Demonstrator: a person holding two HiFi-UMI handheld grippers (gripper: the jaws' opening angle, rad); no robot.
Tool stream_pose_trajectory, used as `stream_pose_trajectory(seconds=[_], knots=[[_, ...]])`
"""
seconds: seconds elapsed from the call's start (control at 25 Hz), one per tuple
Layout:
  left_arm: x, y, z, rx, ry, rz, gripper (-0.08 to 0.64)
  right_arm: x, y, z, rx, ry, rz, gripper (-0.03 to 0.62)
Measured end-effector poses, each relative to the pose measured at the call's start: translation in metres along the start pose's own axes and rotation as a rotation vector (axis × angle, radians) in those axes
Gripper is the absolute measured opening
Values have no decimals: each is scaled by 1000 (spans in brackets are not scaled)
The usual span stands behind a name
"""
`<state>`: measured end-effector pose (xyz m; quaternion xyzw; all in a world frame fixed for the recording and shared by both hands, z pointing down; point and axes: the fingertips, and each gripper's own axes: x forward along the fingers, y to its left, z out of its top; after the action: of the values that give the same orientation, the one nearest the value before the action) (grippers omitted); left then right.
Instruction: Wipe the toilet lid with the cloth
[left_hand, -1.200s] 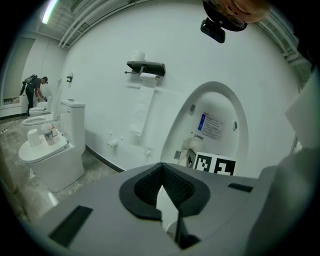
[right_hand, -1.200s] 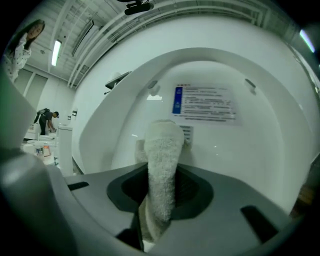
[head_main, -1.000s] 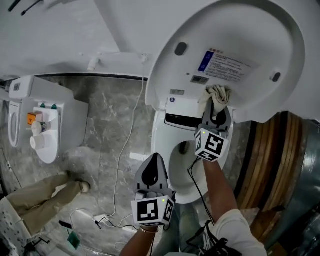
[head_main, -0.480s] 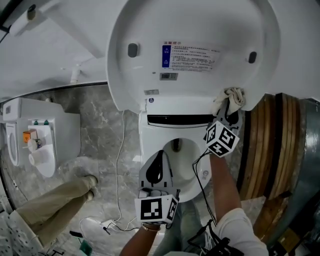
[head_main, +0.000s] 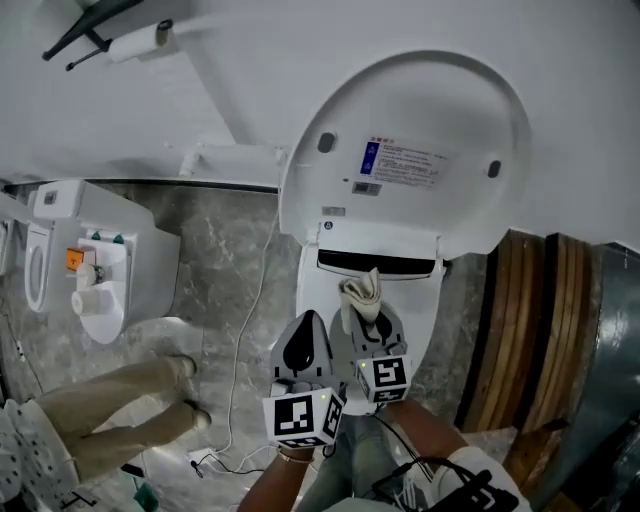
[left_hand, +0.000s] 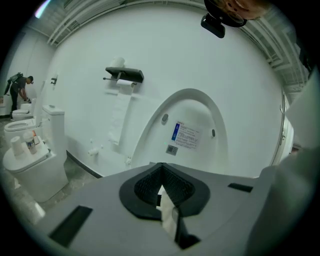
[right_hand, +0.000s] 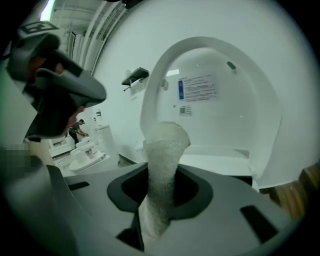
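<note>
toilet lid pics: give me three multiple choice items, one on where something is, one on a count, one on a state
1. Where is the cloth?
A. in the right tongs
B. on the floor
C. in a bucket

2. How many dark bumpers show on the inner face of the toilet lid?
A. none
B. two
C. five

3. How does the lid stand?
A. shut
B. raised
C. taken off

Answers:
1 A: the right gripper view shows the tongs shut on the cloth.
2 B: one sits on each side of the printed label.
3 B: its inner face stands upright, facing the cameras.
</note>
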<state>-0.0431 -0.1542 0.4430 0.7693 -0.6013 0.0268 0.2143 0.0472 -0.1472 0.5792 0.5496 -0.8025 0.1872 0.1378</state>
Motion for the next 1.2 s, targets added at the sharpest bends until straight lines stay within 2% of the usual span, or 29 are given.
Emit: stream_pose_trajectory(seconds=[0.08, 0.2, 0.24, 0.32, 0.36, 0.48, 0.6, 0.72, 0.88, 1.0, 1.08, 1.2], knots=[[-4, -3, 19, 7, -18, -29, 4, -22, 27, 1, 19, 12, 47, 101], [1, -18, 55, 33, -39, -136, 4, -61, 37, 22, 40, 5, 75, 101], [6, -26, 72, 53, -49, -182, 24, -76, 35, 33, 40, -2, 79, 101], [22, -43, 115, 112, -73, -267, 208, -107, 27, 60, 35, -19, 79, 101], [33, -50, 140, 152, -94, -299, 251, -121, 21, 75, 30, -31, 76, 101], [77, -64, 218, 293, -164, -374, 281, -158, 0, 117, 15, -81, 55, 101], [128, -83, 267, 377, -127, -488, 281, -182, -24, 142, 34, -135, 12, 101], [170, -106, 269, 430, 2, -596, 279, -197, -49, 148, 87, -164, -48, 101], [196, -128, 253, 406, 138, -681, 279, -221, -74, 142, 165, -166, -137, 101], [196, -132, 246, 461, 171, -669, 279, -246, -87, 141, 180, -174, -202, 101], [180, -131, 247, 442, 167, -686, 278, -265, -97, 140, 201, -194, -238, 101], [129, -133, 238, 412, 165, -756, 278, -301, -106, 142, 241, -230, -292, 101]])
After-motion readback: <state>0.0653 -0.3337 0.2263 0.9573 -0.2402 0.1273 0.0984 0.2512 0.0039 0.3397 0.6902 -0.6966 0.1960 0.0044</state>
